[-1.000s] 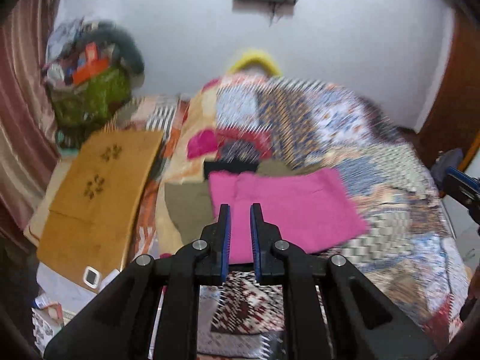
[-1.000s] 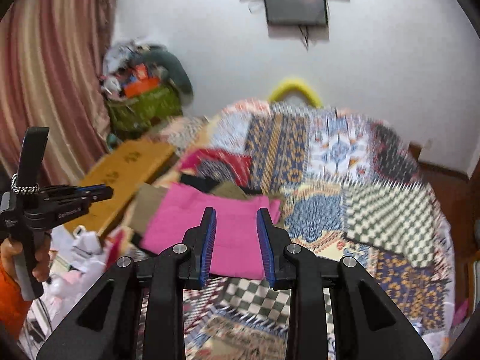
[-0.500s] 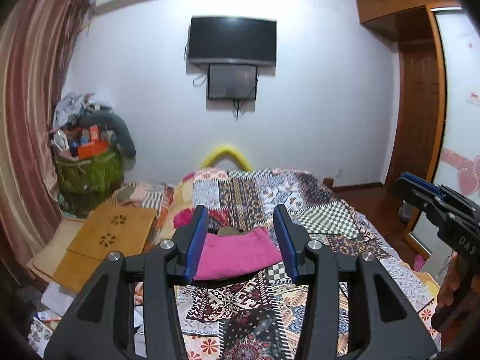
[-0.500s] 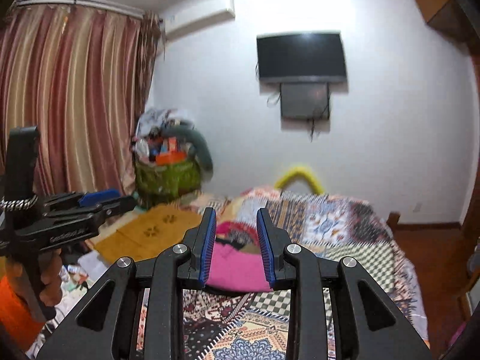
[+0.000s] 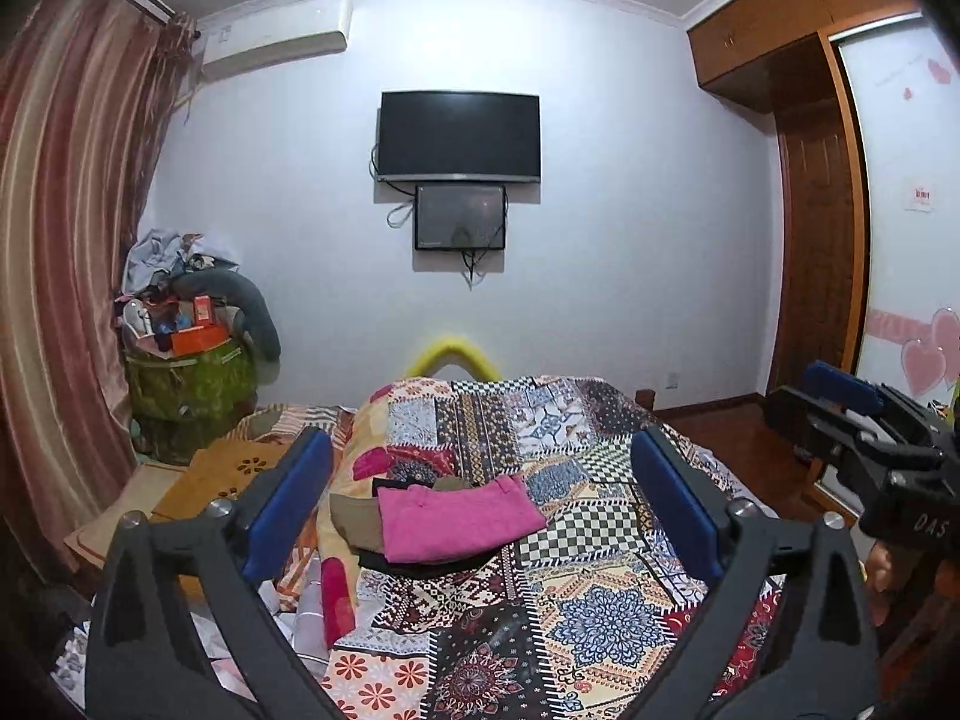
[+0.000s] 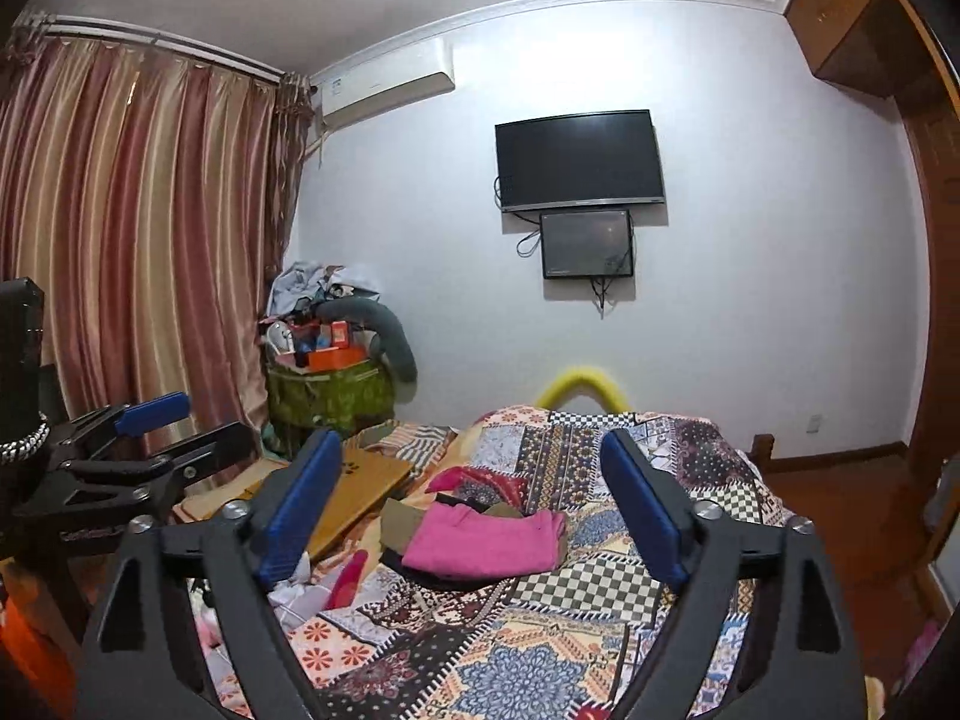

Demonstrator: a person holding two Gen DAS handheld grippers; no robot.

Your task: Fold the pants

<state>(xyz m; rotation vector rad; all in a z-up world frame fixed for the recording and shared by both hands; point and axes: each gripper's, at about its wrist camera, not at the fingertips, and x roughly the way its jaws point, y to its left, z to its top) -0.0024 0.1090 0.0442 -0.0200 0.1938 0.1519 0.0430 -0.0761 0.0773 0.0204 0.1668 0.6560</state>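
On the patchwork bed (image 5: 600, 594), mid-left: pink pants (image 5: 459, 516), folded into a flat rectangle atop darker folded garments (image 5: 360, 519) (olive and black; kinds unclear). Folding looks complete; nothing visibly left. Left gripper (image 5: 480, 510): jaws opening, nothing between them, well back from the stack. Right gripper (image 6: 474, 516): likewise opening and holding nothing. Hidden: the pants' underside and lower layers; near bed edge cut off by the gripper frames.
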